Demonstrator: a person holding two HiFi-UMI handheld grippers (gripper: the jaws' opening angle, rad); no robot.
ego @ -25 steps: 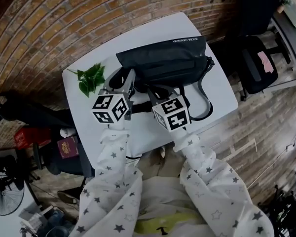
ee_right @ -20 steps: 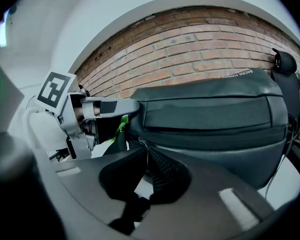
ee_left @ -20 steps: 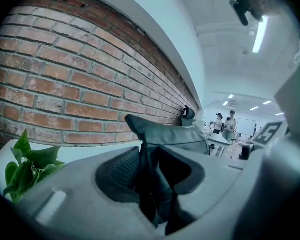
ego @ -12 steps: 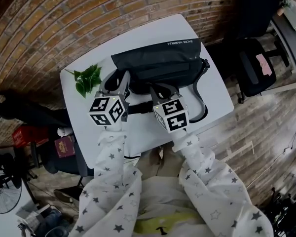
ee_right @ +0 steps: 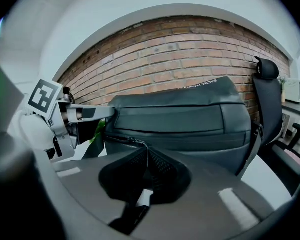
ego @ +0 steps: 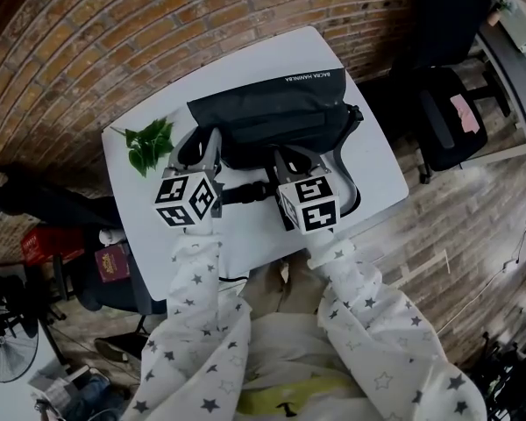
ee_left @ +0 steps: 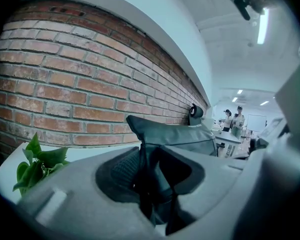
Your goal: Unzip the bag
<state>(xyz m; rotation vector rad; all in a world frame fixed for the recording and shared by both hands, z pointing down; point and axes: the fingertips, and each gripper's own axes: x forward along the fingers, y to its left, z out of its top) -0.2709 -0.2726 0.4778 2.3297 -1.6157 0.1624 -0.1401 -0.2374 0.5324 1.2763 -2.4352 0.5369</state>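
Note:
A black bag (ego: 267,117) lies on the white table (ego: 373,169), its long side toward me. My left gripper (ego: 202,144) is at the bag's left end, its jaws closed on a fold of black fabric (ee_left: 146,170) there. In the right gripper view, the bag (ee_right: 190,119) fills the middle. My right gripper (ee_right: 146,160) is shut on the thin zipper pull (ee_right: 143,146) hanging from the front zipper line. In the head view, that right gripper (ego: 289,158) sits against the bag's front, right of the left one. The left gripper (ee_right: 65,118) also shows at the left in the right gripper view.
A green leafy sprig (ego: 149,144) lies on the table left of the bag. The bag's strap (ego: 349,182) loops over the table's right front. A black chair (ego: 451,117) stands to the right, a brick wall behind. Bags and a fan (ego: 9,340) sit on the floor at left.
My right gripper has slid a little to the right along the bag's front with the zipper pull. The left gripper has kept its hold at the bag's left end.

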